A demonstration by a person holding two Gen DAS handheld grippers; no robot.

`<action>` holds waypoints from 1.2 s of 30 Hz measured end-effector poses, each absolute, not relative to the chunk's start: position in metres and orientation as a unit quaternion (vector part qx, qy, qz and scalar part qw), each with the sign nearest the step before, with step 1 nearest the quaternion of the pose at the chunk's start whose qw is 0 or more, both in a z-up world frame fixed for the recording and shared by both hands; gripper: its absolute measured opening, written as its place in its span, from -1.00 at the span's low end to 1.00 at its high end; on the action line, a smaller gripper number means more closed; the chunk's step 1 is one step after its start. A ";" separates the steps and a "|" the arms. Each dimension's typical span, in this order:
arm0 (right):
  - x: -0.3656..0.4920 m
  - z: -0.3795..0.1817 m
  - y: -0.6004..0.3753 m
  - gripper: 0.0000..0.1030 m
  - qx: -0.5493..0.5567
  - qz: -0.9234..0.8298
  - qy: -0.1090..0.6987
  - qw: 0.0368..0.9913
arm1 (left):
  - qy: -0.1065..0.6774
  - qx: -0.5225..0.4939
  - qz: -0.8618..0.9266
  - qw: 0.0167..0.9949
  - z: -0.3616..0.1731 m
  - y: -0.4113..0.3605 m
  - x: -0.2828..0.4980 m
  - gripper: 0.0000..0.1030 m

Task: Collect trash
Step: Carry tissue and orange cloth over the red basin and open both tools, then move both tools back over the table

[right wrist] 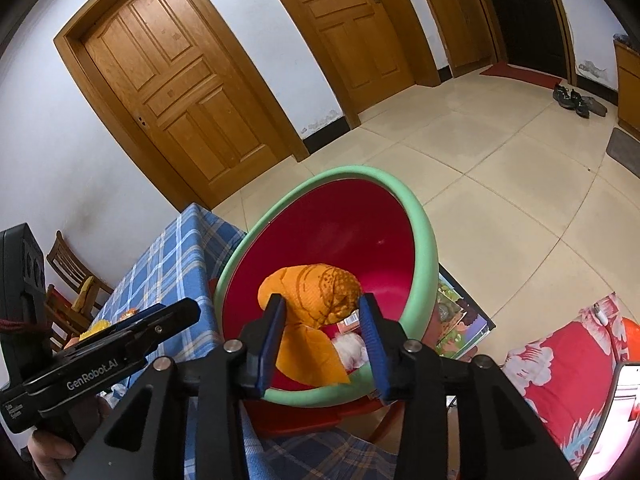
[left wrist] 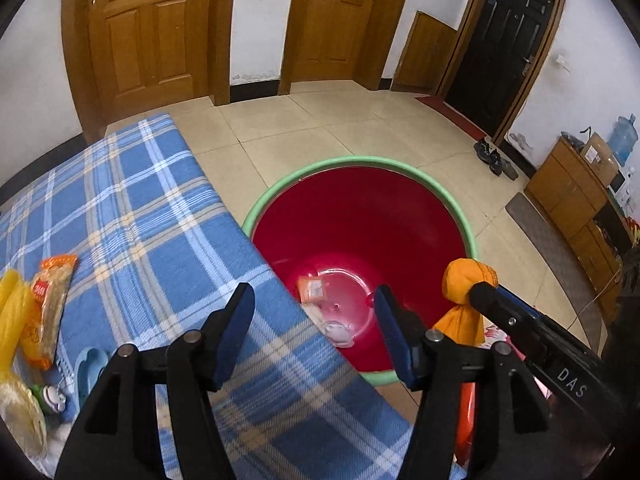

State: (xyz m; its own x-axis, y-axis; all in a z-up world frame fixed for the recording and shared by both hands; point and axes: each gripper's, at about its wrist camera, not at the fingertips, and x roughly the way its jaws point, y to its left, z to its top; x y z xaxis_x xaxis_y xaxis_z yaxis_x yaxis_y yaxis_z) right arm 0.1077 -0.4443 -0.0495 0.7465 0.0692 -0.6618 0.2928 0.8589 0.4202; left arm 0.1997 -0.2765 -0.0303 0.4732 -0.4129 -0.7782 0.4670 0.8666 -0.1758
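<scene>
A red basin with a green rim [left wrist: 440,188] [right wrist: 424,216] stands beside the blue plaid table [left wrist: 152,216]. An orange wrapper [left wrist: 313,289] and a clear crumpled piece [left wrist: 336,330] lie inside it. My left gripper [left wrist: 314,332] is open and empty over the table edge and the basin. My right gripper [right wrist: 322,322] holds an orange knotted bag [right wrist: 316,292] [left wrist: 466,280] between its jaws over the basin. More trash lies on the table at the left: an orange snack packet [left wrist: 54,292] and yellow wrappers [left wrist: 12,312].
A light blue object [left wrist: 90,366] and a small green and white object [left wrist: 50,396] lie on the table's near left. A red floral cushion [right wrist: 568,364] is at the right. Colourful books [right wrist: 460,320] lie under the basin. Wooden doors and tiled floor lie beyond.
</scene>
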 end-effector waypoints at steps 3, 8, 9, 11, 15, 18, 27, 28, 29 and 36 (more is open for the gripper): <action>0.106 -0.045 -0.441 -0.04 0.255 -0.055 0.348 0.901 | 0.443 0.026 -0.248 0.861 -0.028 -0.269 0.195 0.21; 0.107 -0.041 -0.434 0.13 0.239 -0.055 0.351 0.904 | 0.440 0.019 -0.238 0.866 -0.022 -0.254 0.186 0.21; 0.106 -0.040 -0.433 0.13 0.239 -0.054 0.351 0.904 | 0.439 0.016 -0.236 0.867 -0.019 -0.250 0.184 0.21; 0.104 -0.037 -0.431 0.13 0.239 -0.053 0.348 0.905 | 0.434 0.013 -0.234 0.870 -0.016 -0.244 0.182 0.21; 0.098 -0.029 -0.423 0.14 0.238 -0.048 0.340 0.908 | 0.427 0.003 -0.223 0.876 -0.008 -0.228 0.174 0.21; 0.091 -0.023 -0.415 0.14 0.236 -0.042 0.337 0.911 | 0.424 -0.003 -0.216 0.879 -0.003 -0.217 0.169 0.21; 0.073 -0.005 -0.385 0.15 0.226 -0.011 0.328 0.917 | 0.419 -0.006 -0.186 0.889 0.005 -0.185 0.150 0.21; 0.072 -0.004 -0.381 0.15 0.227 -0.005 0.328 0.917 | 0.419 -0.006 -0.180 0.890 0.007 -0.180 0.148 0.21; 0.071 -0.004 -0.379 0.15 0.227 -0.002 0.329 0.917 | 0.418 -0.006 -0.178 0.891 0.007 -0.176 0.146 0.21; 0.062 0.003 -0.356 0.15 0.219 0.016 0.328 0.919 | 0.414 -0.018 -0.155 0.897 0.012 -0.145 0.134 0.21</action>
